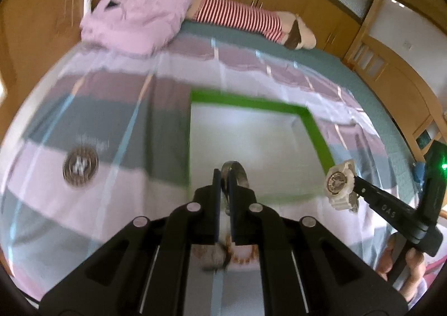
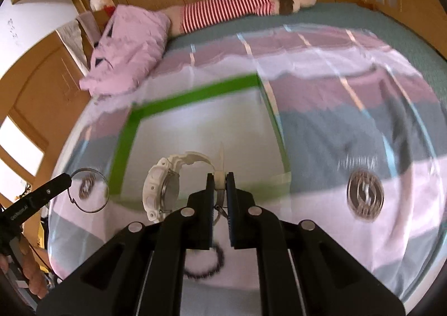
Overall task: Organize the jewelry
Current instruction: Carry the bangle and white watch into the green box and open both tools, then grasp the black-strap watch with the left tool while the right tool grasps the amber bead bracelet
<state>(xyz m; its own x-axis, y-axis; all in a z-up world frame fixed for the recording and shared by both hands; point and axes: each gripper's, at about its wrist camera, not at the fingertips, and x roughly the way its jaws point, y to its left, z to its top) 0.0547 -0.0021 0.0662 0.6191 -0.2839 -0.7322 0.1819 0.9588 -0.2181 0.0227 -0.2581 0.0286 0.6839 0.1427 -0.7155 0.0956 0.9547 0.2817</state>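
Holding both pieces above the green-edged white tray (image 2: 195, 131) on the bed | left gripper (image 1: 224, 176) pinches thin silver wire bangle (image 1: 236, 173): light, springy | right gripper (image 2: 220, 179) pinches chunky white plastic wristwatch (image 2: 162, 190) by strap: head-heavy, we expect swing.

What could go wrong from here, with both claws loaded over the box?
1. The right claw pinches only the strap of the white watch; the heavy face hangs off to the side, so it could swing or slip out.
2. The left claw grips the thin metal bangle by its rim, so it might twist loose.
3. Both views are blurred, suggesting fast motion; a drop could miss the green-edged box and land on the striped bedspread.
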